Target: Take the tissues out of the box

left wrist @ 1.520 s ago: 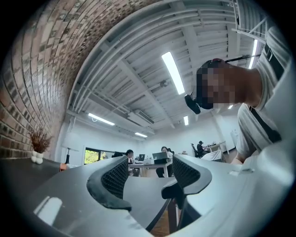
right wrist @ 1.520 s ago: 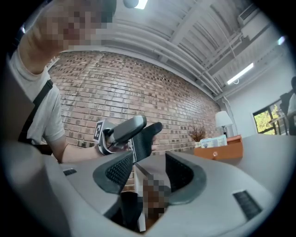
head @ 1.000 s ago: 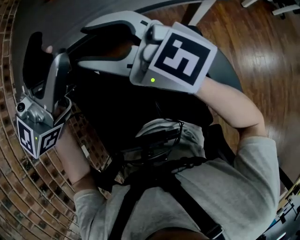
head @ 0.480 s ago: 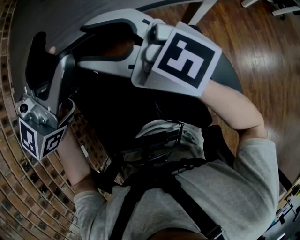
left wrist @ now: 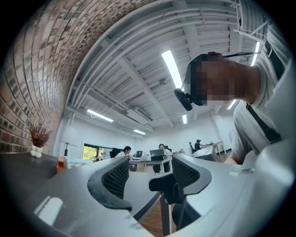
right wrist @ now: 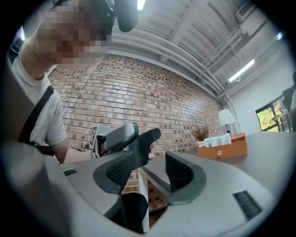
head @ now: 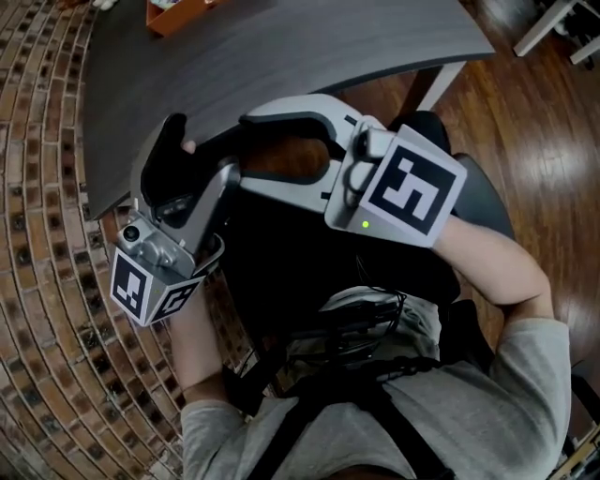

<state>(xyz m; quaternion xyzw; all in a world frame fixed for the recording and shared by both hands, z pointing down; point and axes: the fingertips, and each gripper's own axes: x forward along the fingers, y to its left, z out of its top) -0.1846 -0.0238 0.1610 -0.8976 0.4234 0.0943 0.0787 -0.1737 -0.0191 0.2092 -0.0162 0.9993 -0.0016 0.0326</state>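
Note:
An orange box stands at the far end of the dark grey table. In the right gripper view the box has a small round knob on its front and pale packets above its rim. Both grippers hang close to my chest, short of the table's near edge and well away from the box. The left gripper points up and away; its jaws stand apart with nothing between them. My right gripper points left across the left one, and its pads are also apart and empty.
A brick-patterned floor lies to the left, with wood floor and a white table leg to the right. A vase of dried twigs and a lamp stand near the box. People sit at far desks.
The head view has tilted up: both grippers now show lower in the picture, and the table top and orange box have come into sight. The grippers keep the same pose.

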